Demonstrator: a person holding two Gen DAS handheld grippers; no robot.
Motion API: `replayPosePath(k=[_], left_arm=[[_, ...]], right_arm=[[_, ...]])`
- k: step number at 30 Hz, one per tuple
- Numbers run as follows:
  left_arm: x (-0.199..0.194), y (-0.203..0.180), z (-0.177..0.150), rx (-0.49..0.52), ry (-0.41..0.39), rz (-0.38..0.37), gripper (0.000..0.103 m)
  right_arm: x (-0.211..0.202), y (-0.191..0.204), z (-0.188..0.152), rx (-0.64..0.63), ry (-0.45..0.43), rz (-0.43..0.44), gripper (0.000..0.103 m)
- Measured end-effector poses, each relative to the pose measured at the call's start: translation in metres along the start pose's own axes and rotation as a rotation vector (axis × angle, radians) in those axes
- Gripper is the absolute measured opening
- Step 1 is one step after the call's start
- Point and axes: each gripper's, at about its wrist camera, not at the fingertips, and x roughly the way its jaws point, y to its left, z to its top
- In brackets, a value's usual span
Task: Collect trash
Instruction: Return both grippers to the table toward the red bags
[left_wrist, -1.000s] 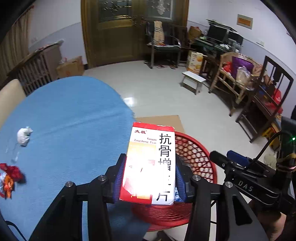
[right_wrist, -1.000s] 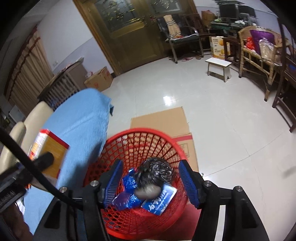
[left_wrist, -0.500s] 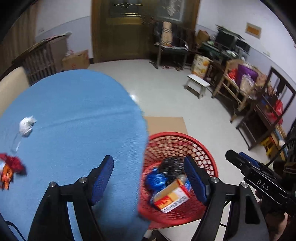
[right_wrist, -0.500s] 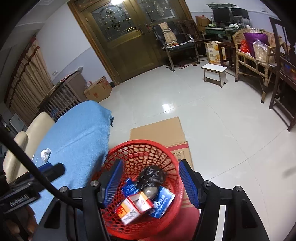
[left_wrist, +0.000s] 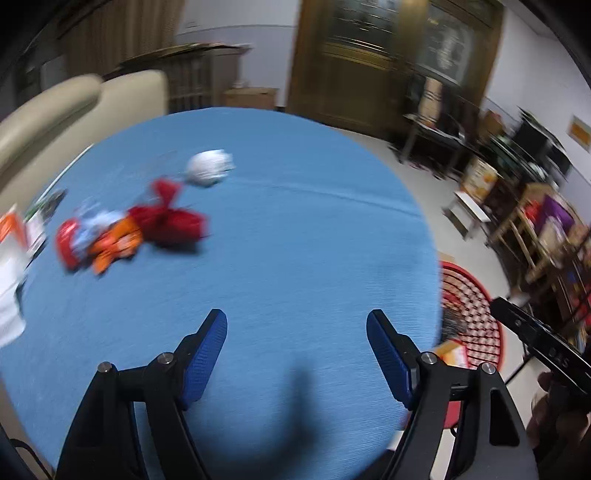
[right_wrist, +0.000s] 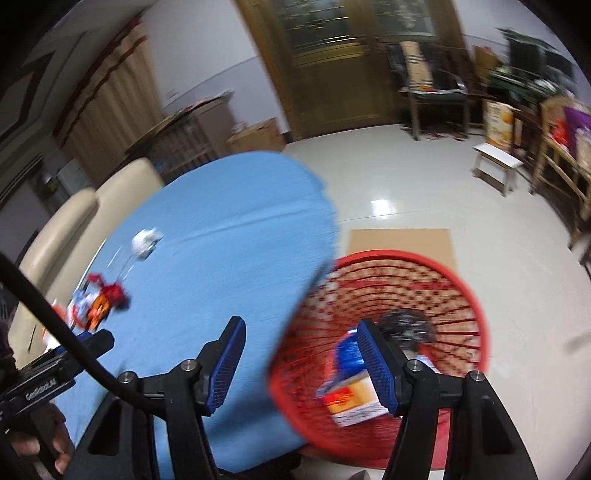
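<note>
- Already binned in red basket (right_wrist: 476, 295) right of table: orange-white box (right_wrist: 351, 402), blue packet (right_wrist: 347, 350), dark bag (right_wrist: 406, 328).
- Left on blue table (left_wrist: 295, 240): white paper wad (left_wrist: 208, 168), red-orange wrappers (left_wrist: 140, 229) — far left; white scraps (left_wrist: 11, 280) at left edge.
- Left gripper (left_wrist: 295, 354) over near table, jaws wide apart, empty.
- Right gripper (right_wrist: 301, 365) spread too, empty — near basket rim.
- Roughly halfway.

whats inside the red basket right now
In the red basket: a black bag, a blue wrapper and an orange-and-white box. The right tongs cover part of the bottom.
</note>
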Motion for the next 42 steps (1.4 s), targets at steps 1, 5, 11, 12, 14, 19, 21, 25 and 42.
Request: replayPosePath(k=[1, 5, 11, 12, 14, 19, 21, 25, 42], left_arm=[[-0.002, 0.012, -0.002, -0.023, -0.003, 0.016, 0.078], [-0.007, 0.056, -0.011, -0.104, -0.006, 0.065, 0.079], [-0.006, 0.110, -0.019, -0.207, -0.005, 0.121, 0.078], [-0.005, 0.117, -0.019, -0.221, -0.008, 0.127, 0.079], [-0.007, 0.128, -0.022, -0.240, -0.013, 0.134, 0.078], [-0.007, 0.142, -0.025, -0.273, -0.014, 0.145, 0.078], [-0.007, 0.147, -0.028, -0.284, -0.012, 0.150, 0.079], [-0.009, 0.159, -0.030, -0.305, -0.011, 0.168, 0.079], [-0.006, 0.230, 0.011, -0.329, -0.070, 0.226, 0.079]], right_arm=[[0.003, 0.011, -0.002, -0.021, 0.009, 0.011, 0.066], [0.017, 0.056, -0.010, -0.116, 0.055, 0.060, 0.066], [0.036, 0.107, -0.023, -0.235, 0.115, 0.111, 0.066], [0.037, 0.113, -0.025, -0.248, 0.120, 0.117, 0.066], [0.043, 0.127, -0.026, -0.287, 0.132, 0.125, 0.066], [0.063, 0.164, -0.018, -0.371, 0.161, 0.165, 0.066], [0.073, 0.182, -0.012, -0.414, 0.171, 0.191, 0.066], [0.091, 0.226, 0.002, -0.512, 0.174, 0.255, 0.066], [0.204, 0.325, 0.019, -0.661, 0.291, 0.321, 0.039]])
